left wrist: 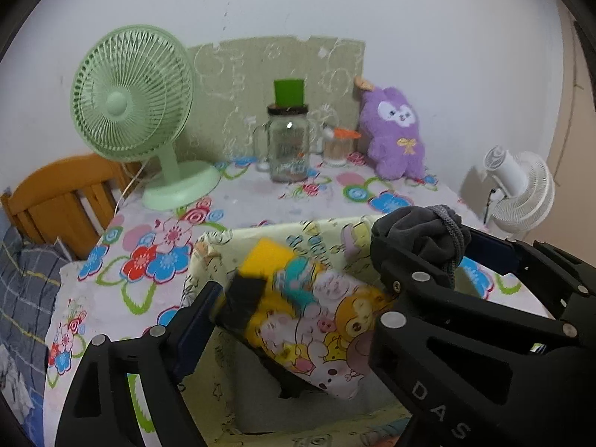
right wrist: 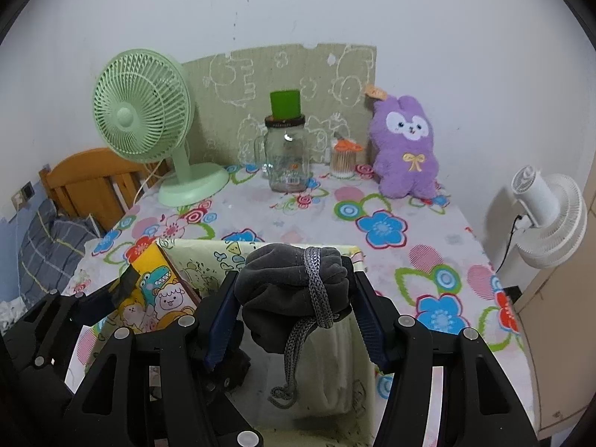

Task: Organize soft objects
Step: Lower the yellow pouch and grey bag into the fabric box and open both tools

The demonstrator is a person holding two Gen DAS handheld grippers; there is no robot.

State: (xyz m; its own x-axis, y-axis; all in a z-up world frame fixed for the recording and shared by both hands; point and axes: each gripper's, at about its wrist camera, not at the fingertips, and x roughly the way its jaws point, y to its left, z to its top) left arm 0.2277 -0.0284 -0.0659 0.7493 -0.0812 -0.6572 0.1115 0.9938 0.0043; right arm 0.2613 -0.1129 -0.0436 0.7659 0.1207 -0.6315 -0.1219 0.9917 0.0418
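- On the flowered tablecloth [right wrist: 380,231] stood a green fan [right wrist: 143,119], a glass jar [right wrist: 288,160] and a purple plush rabbit [right wrist: 406,149], all well behind the pale fabric bin [right wrist: 208,257].
- A white fan [right wrist: 547,219] stood off the table's right edge.
- The right wrist view showed the right gripper [right wrist: 294,287] clamped on a grey rolled cloth [right wrist: 294,279] bound with cord, above the bin.
- The left wrist view showed the yellow cartoon pouch [left wrist: 309,305] tilted over the bin, the left gripper [left wrist: 305,290] spread wide with its left finger against the pouch's dark end.
- Both grippers pointed downward, side by side.
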